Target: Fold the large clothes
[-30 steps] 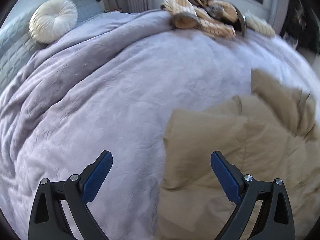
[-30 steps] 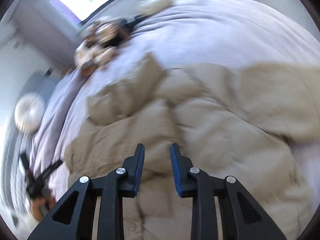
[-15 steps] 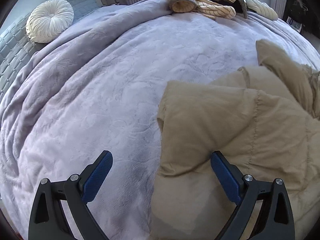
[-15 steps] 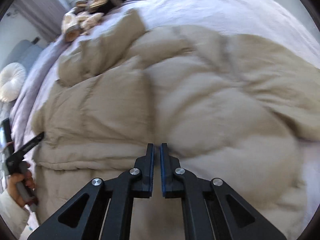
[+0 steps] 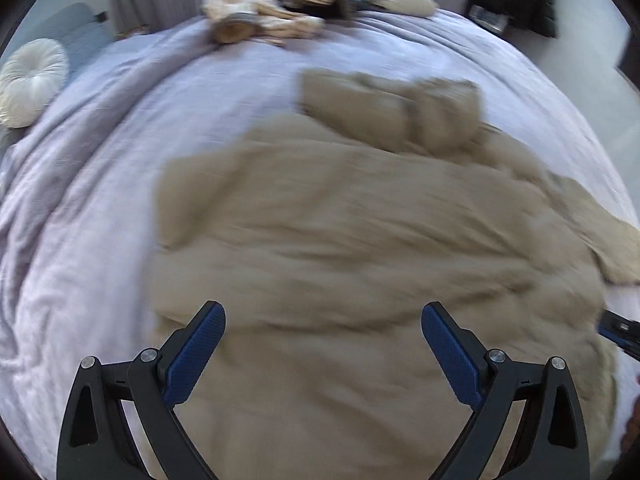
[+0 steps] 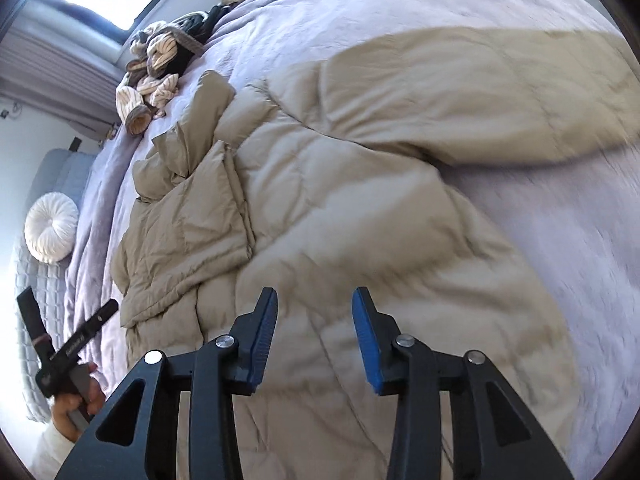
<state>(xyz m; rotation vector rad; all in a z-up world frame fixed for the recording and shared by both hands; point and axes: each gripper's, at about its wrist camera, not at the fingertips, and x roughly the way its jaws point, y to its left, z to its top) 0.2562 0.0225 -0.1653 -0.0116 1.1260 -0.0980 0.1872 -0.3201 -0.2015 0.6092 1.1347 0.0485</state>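
We had the tan puffer jacket [image 6: 360, 208] spread across the lilac bedspread [image 5: 100, 200] on the bed, one sleeve [image 6: 480, 92] flung out sideways. Our left gripper [image 5: 323, 344] hung over its near edge with jaws wide apart and nothing between them. Our right gripper [image 6: 314, 336] had just been opening, jaws parted above the fabric, gripping nothing.

A: What's under the right gripper [image 6: 314, 320]?
B: A tan puffy coat [image 6: 320, 208] spread on the lilac blanket [image 6: 400, 4]. The jaws have just been opening, with nothing between them.
A: And at the left edge?
B: A hand [image 6: 74, 404] holds the left gripper [image 6: 66, 308], jaws wide apart, near a round white cushion [image 6: 51, 227].
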